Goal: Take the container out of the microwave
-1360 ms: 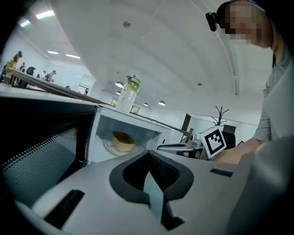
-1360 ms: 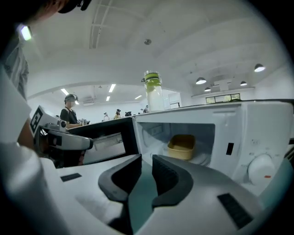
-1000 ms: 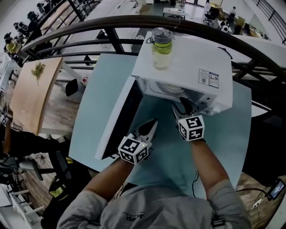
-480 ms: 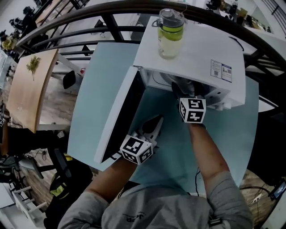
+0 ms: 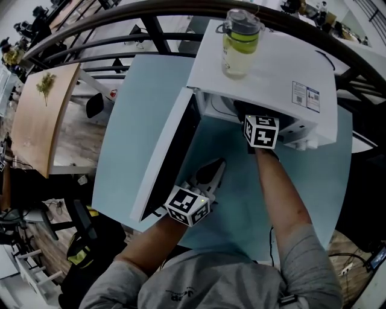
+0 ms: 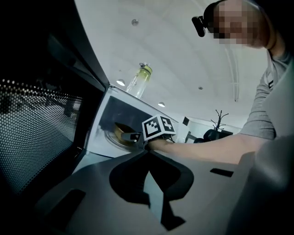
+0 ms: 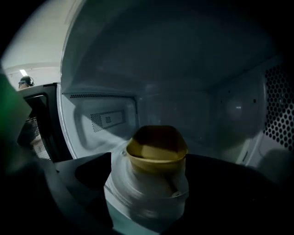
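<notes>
The white microwave [image 5: 265,66] stands on the pale blue table [image 5: 139,102] with its door [image 5: 166,157] swung open to the left. A yellow container [image 7: 157,147] sits on the white turntable [image 7: 138,206] inside. My right gripper [image 7: 151,160] reaches into the cavity. Its jaws have just been opening and stand wide on either side of the container, not touching it. In the head view only its marker cube [image 5: 260,130] shows at the microwave's mouth. My left gripper [image 5: 211,172] hovers over the table beside the door, jaws together and empty.
A clear bottle of yellow-green liquid [image 5: 240,42] stands on top of the microwave. The open door's dark mesh window [image 6: 36,124] is close on the left gripper's left. A curved railing [image 5: 120,18] runs behind the table.
My right gripper has moved forward from the microwave's mouth into the cavity. The left gripper has stayed put by the door.
</notes>
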